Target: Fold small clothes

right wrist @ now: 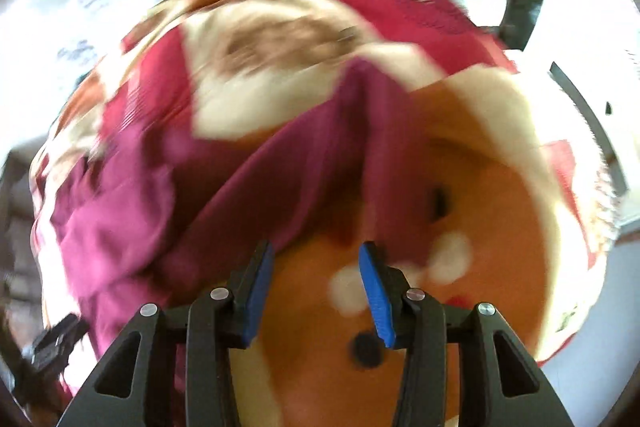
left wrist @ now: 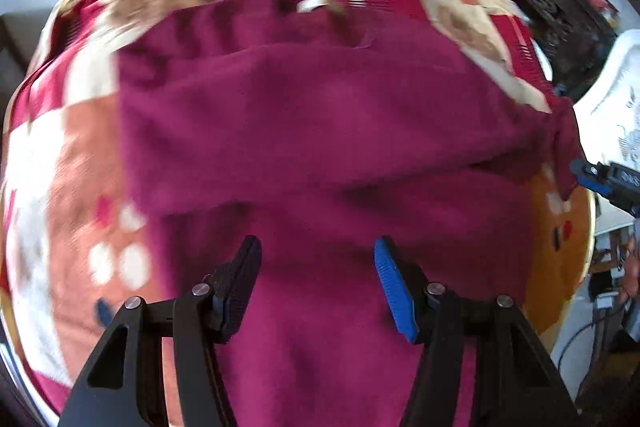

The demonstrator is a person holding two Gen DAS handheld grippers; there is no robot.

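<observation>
Left wrist view takes in the biggest thing first: a patterned blanket [left wrist: 80, 155] in red, cream and orange blocks, spread wide and filling most of what I see on both sides. On it lies the garment [left wrist: 320, 131], a magenta cloth that covers the middle of this view from the far fold down to my own fingers; a crease runs across it and its right corner is drawn out to a point at the blanket's edge. Near its far edge I make out a small pale tag [left wrist: 314, 4], blurred. At the right border my right gripper [left wrist: 592, 175] shows just beside that drawn-out corner, but from here I cannot tell whether it touches the cloth. My left gripper [left wrist: 318, 291] hangs above the garment, pointing steeply down, its jaws apart with nothing between them, one black pad and one blue pad [left wrist: 394, 291] facing each other. From the right wrist view the blanket [right wrist: 500, 211] is mostly an orange patch with cream border, and the garment [right wrist: 248, 171] lies up and to the left, a ridge of it running toward my fingers and ending just short of them. My right gripper [right wrist: 316, 291] stands with its jaws parted, holding nothing; only blanket shows between the blue pads. Low at the left edge of this view a dark piece of my left gripper [right wrist: 56, 343] sits by the cloth's edge. Both views are smeared with blur, so finer detail is lost.
</observation>
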